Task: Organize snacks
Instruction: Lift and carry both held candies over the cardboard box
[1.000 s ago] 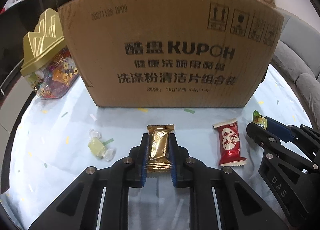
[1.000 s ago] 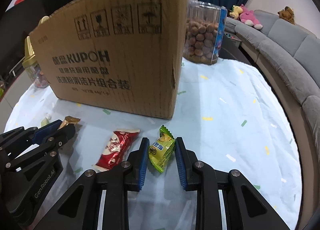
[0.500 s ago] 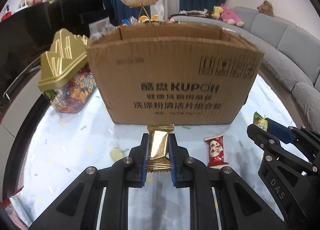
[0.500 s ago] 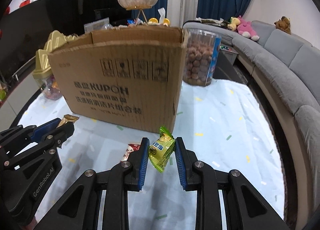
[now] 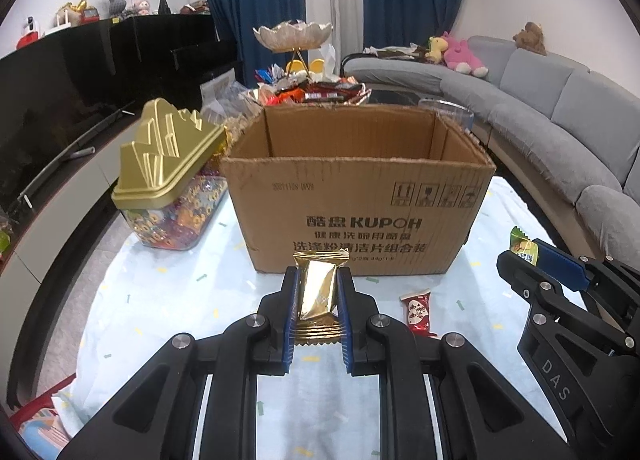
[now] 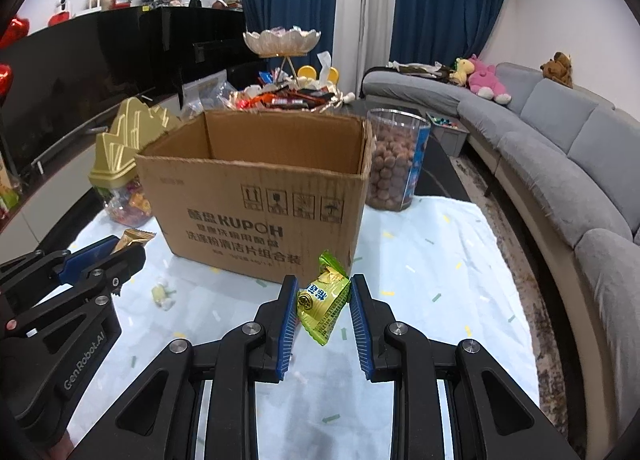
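Now left gripper (image 5: 317, 302) jaws grip gold packet (image 5: 316, 292), right gripper (image 6: 324, 306) green packet (image 6: 323, 300).

Blue curtains (image 5: 256, 0) behind; grey curved sofa (image 5: 560, 108) right; black cabinet (image 5: 80, 72) left; white walls.

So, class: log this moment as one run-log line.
left gripper: shut on gold foil snack packet | right gripper: shut on green snack packet | brown cardboard box: open
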`<state>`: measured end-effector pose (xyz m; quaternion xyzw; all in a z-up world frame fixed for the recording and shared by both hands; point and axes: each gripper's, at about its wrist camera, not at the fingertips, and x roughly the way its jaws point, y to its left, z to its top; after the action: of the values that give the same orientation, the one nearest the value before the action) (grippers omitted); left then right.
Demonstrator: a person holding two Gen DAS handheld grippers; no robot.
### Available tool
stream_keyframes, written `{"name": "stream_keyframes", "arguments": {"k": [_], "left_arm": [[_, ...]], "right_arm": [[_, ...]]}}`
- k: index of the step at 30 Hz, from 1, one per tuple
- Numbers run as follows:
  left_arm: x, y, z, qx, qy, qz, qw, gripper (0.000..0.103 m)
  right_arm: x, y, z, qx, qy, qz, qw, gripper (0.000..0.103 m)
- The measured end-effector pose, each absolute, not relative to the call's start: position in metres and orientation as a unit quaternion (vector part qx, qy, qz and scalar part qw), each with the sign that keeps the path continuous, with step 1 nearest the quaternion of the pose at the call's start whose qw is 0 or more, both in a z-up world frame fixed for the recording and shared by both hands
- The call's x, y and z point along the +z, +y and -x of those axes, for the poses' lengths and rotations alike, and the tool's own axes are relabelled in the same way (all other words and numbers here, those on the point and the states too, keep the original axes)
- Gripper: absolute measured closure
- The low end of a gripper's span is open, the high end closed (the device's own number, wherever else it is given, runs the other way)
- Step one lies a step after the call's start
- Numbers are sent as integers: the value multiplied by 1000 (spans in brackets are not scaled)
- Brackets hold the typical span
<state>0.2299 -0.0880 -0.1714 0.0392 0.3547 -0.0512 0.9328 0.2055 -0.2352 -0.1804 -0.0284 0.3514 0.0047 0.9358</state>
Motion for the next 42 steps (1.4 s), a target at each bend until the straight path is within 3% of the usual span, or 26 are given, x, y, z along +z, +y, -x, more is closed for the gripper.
{"name": "stream_keyframes", "arguments": {"k": [42], "left_arm": [[-81, -69, -210, -61, 299, -26, 952, 84]], "right_arm": [[-87, -212, -177, 11, 288, 40, 957, 75]]}}
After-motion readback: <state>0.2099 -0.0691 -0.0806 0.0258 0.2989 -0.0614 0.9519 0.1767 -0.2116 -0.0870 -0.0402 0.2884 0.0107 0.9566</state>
